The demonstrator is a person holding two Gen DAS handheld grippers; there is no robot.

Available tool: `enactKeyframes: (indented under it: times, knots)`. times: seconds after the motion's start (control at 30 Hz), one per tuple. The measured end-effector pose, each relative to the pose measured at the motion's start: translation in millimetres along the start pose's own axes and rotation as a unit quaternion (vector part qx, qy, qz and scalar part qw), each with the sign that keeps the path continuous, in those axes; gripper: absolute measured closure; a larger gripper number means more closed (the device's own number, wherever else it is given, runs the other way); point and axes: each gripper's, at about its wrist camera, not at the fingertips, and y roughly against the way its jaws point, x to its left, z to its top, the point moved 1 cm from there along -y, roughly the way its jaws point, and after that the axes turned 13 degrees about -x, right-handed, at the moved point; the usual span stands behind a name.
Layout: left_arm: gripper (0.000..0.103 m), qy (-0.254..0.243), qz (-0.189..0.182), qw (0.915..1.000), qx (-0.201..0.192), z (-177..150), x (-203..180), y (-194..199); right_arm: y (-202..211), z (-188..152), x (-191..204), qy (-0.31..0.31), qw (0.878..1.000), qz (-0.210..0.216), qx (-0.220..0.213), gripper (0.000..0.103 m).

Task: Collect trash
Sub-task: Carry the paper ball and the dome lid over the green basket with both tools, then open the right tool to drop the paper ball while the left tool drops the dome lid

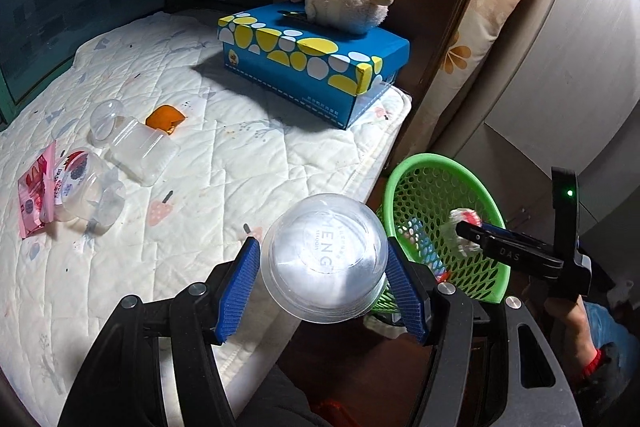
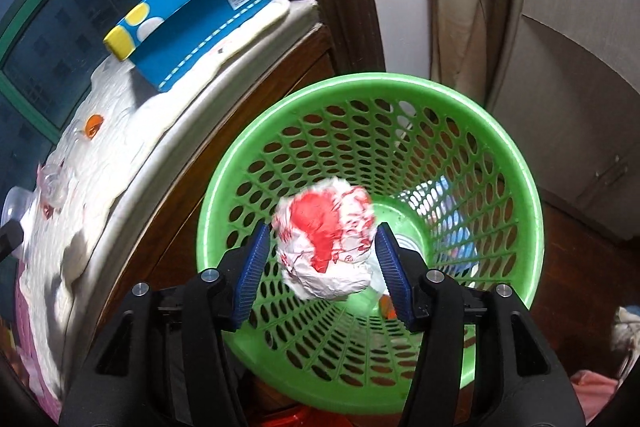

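Your right gripper (image 2: pixel 322 259) hangs over the green basket (image 2: pixel 516 163), jaws spread just clear of the crumpled red-and-white wrapper (image 2: pixel 326 247) for the drop, while your left gripper (image 1: pixel 322 283) pinches the clear cup (image 1: pixel 324 255) beside the bed edge, probably next for the basket.

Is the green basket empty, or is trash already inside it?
Not empty. Through the green basket mesh, blue-and-white trash lies near the bottom; the red-and-white wad remains above, between the right tool's pads.

I see both my left gripper (image 1: pixel 324 267) and right gripper (image 2: pixel 322 259) built as black arms with silver round-head screws, ending in blue ribbed pads (image 2: pixel 252 273), the right body lettered "DAS" beside a green indicator light (image 1: pixel 569 193), over a red-edged dark cuff (image 1: pixel 596 367).
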Motion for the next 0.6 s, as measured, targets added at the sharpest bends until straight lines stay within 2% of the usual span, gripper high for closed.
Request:
enactKeyframes:
  times: [0.07,0.27,0.6]
  knots:
    - [0.042,-0.005,-0.006,1.0,0.004,-1,-7,-4,-2,3,-5,-0.004,1.0,-0.002,-0.003,0.04]
    - [0.042,-0.02,-0.021,0.9995,0.013,-1,-28,-15,4,10,-12,-0.008,1.0,-0.004,-0.014,0.039]
    - [0.042,-0.039,-0.052,0.9972,0.037,-6,-69,-44,48,13,-24,-0.008,0.999,-0.001,-0.048,0.036]
